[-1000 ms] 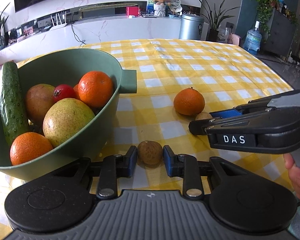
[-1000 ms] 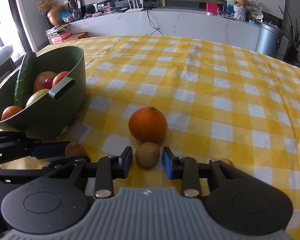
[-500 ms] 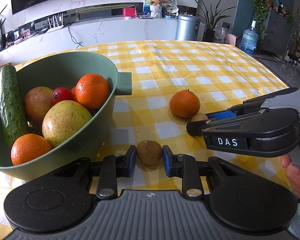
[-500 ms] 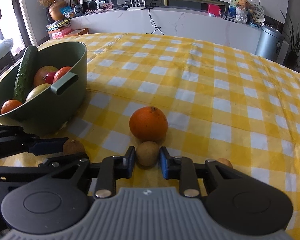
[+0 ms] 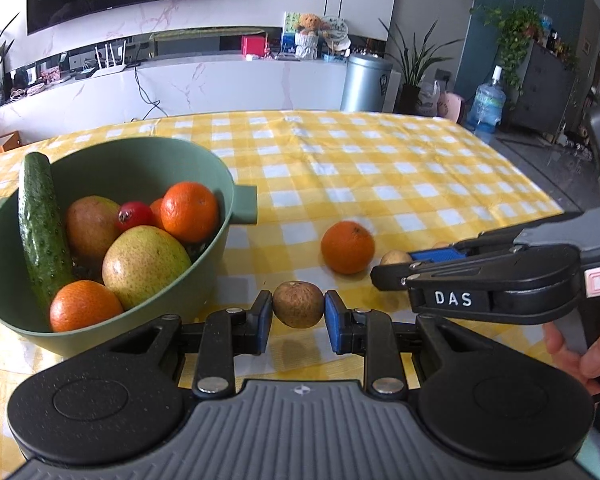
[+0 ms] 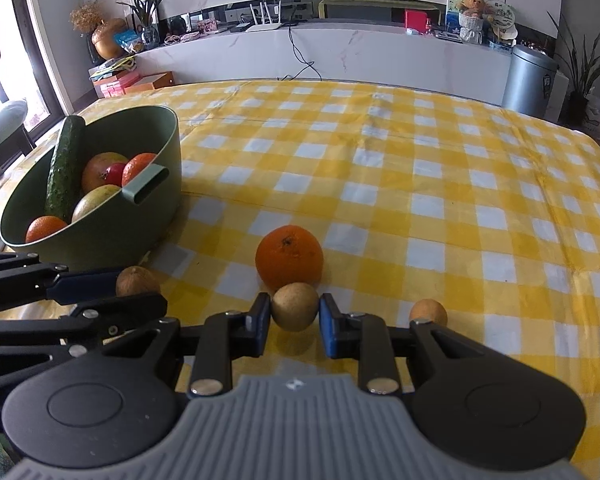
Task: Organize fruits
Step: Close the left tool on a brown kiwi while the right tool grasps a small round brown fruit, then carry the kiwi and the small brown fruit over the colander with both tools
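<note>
My left gripper (image 5: 298,317) is shut on a small brown round fruit (image 5: 298,307), held just above the yellow checked cloth with its shadow below. The green bowl (image 5: 228,184) to its left holds a cucumber, pears, oranges and a small red fruit. My right gripper (image 6: 294,316) is shut on a small tan round fruit (image 6: 294,305) that rests by the cloth, right in front of a loose orange (image 6: 289,258). In the left wrist view the right gripper (image 5: 396,267) comes in from the right with the tan fruit (image 5: 394,258) between its fingers.
Another small tan fruit (image 6: 428,311) lies on the cloth just right of my right gripper's fingers. The loose orange (image 5: 347,246) sits between bowl and right gripper. A hand (image 5: 580,360) holds the right gripper's handle. The table's right edge drops to the floor.
The right gripper's jaws closed onto the tan fruit. My left gripper rose a little, lifting the brown fruit off the cloth.
</note>
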A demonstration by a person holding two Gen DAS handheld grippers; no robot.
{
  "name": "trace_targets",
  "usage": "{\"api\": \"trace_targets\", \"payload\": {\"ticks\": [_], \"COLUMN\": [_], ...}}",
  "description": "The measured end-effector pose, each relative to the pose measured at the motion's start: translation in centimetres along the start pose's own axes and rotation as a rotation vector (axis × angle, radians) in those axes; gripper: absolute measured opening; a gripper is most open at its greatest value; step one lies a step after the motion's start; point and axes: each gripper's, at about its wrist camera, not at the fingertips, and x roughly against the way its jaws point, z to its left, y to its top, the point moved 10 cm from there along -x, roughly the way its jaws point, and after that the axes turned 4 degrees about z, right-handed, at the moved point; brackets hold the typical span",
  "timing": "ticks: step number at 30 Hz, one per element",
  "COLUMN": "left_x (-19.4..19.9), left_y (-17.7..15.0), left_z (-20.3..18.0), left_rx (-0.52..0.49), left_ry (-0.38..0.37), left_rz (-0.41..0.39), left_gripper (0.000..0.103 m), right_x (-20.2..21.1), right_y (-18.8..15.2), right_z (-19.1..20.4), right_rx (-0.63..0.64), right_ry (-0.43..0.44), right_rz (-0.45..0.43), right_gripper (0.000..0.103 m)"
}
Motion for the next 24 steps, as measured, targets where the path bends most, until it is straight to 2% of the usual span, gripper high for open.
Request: {"api": "trace_targets", "payload": {"ticks": [7, 12, 24], "left_x": [2.5, 4.3, 5.7], "left_y": [1.3, 2.7, 5.4], "left_z": [-0.1, 0.8, 5.5], "left_rx": [0.041, 0.069, 0.164], "left_ry": [-0.033, -0.016, -0.010], "left_rz": [-0.035, -0.057, -0.071], "left_gripper": [0.031, 0.031, 0.031], "right_x": [1.9, 3.4, 6.7], "right_y": [-0.2, 0.0, 2.7], "right_z": [0.2, 0.7, 4.3], "right_rx": [-0.015, 0.000, 0.070], "right_ry": [0.011, 0.010, 0.058], "right_rz": [-0.045, -0.098, -0.216], "right_gripper": [0.022, 0.023, 0.022]}}
